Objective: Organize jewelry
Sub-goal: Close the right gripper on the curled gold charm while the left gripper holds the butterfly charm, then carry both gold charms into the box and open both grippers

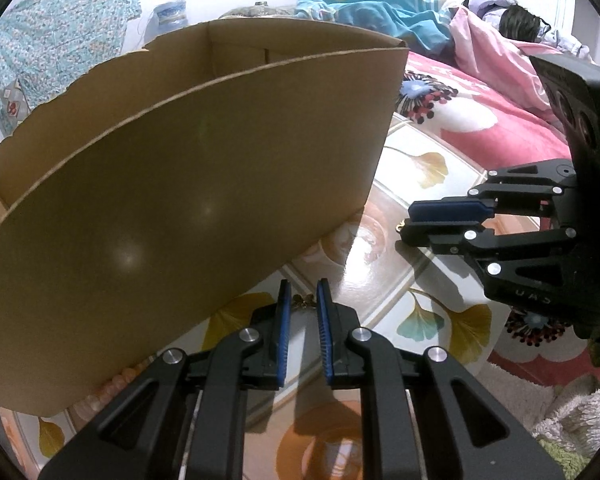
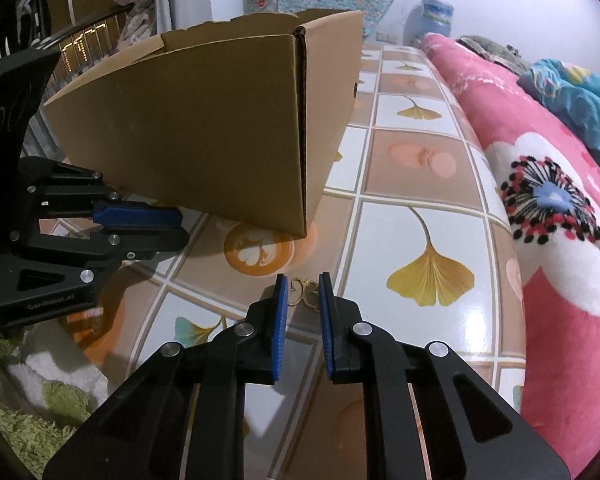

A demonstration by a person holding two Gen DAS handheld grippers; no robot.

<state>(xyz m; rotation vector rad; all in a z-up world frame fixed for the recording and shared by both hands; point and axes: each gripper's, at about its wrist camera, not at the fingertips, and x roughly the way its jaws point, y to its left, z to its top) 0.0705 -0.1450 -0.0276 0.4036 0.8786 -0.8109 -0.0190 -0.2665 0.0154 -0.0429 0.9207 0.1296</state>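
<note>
The right gripper, black with blue ribbed pads, points down at the table with its jaws drawn in close on a small gold openwork piece of jewellery shaped like a butterfly; the pads appear to touch its two sides, so it reads as a pinch just made, with the piece still lying on the table. The left gripper, of the same make, is likewise narrowed on a small gold trinket at its tips, low beside the near wall of the brown open-topped cardboard box; whether that trinket is truly clamped or only sits between the pads is hard to tell, as most of it is hidden. Both tools work over the glossy tiled tablecloth printed with yellow ginkgo leaves and coffee cups, and the box stands on it just beyond them. To the side lies a pink floral blanket. The step in hand looks like the pick-up of the pieces before they go into the box. The next move would call for a straight lift without loosening the pinch, enough rise to clear the tall box wall, then a release over its open top; such a thin flat piece could slip or twist out of the ribbed pads.
</note>
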